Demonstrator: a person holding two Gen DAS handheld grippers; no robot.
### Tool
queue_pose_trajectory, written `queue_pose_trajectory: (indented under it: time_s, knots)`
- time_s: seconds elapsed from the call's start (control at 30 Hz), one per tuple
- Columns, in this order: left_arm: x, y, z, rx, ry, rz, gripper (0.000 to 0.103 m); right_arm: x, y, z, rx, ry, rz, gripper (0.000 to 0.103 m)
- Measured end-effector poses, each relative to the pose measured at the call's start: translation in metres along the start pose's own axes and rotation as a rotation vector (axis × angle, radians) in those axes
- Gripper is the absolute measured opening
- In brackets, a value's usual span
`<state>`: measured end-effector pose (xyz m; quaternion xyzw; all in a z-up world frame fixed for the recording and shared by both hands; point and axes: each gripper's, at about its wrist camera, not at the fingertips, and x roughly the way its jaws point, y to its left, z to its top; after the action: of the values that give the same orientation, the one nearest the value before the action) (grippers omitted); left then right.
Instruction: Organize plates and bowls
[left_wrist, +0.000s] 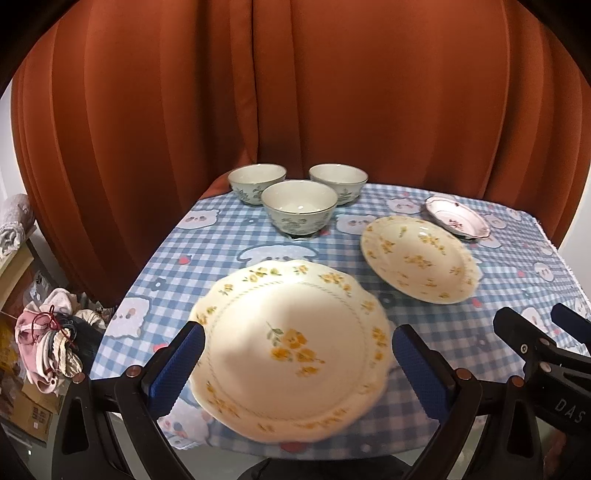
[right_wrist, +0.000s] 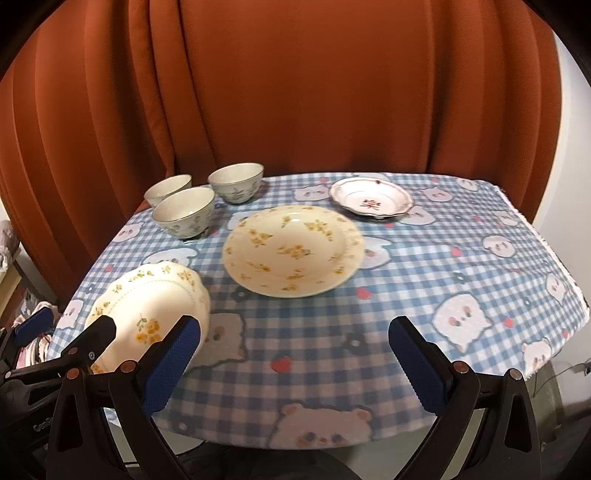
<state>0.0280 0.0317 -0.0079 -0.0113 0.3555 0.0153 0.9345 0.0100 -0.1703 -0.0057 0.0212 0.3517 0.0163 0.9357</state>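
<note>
Near-left on the counter (right_wrist: 332, 369), scalloped plate (left_wrist: 291, 350) sits between the left gripper (left_wrist: 299, 369) jaws, open, not clamped. Right gripper (right_wrist: 295, 365) open w/ nothing. Judgement: pinch the rim squarely, lift level, stack on yellow-flowered plate (right_wrist: 293, 251).

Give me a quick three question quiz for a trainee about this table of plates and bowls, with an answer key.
1. How many green-patterned bowls stand at the far side of the checked tablecloth?
2. True or false: the right claw is shut on the small pink-flowered plate.
3. Multiple choice: the left claw has its fingers on either side of which item? A) a bowl B) the scalloped yellow-flowered plate C) the round yellow-flowered plate

Key: 1) three. 2) false; it is open over bare cloth, holding nothing. 3) B.
</note>
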Motion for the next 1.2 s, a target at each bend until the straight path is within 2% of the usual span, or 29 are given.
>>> queue_pose_trajectory:
  time_s: [0.07,0.4,0.7,0.87,1.0,1.2]
  knots:
    - [0.008,0.006,0.007,0.009,0.021,0.002,0.100,0.008,0.010,0.004,-0.004,0.015,-0.002,0.095]
    - [0.064,0.054,0.025,0.029,0.147,-0.004,0.096,0.061,0.064,0.016,0.014,0.125,0.002,0.094]
    - [0.114,0.081,0.022,0.041,0.285,-0.036,0.094,0.112,0.097,0.013,0.034,0.251,-0.043,0.094]
    - [0.131,0.082,0.014,0.062,0.352,-0.072,0.089,0.130,0.100,0.003,0.051,0.318,-0.066,0.093]
    - [0.140,0.079,0.010,0.084,0.383,-0.104,0.082,0.141,0.103,-0.003,0.053,0.360,-0.080,0.086]
    - [0.150,0.078,0.010,0.097,0.410,-0.117,0.082,0.156,0.105,-0.009,0.065,0.424,-0.065,0.071]
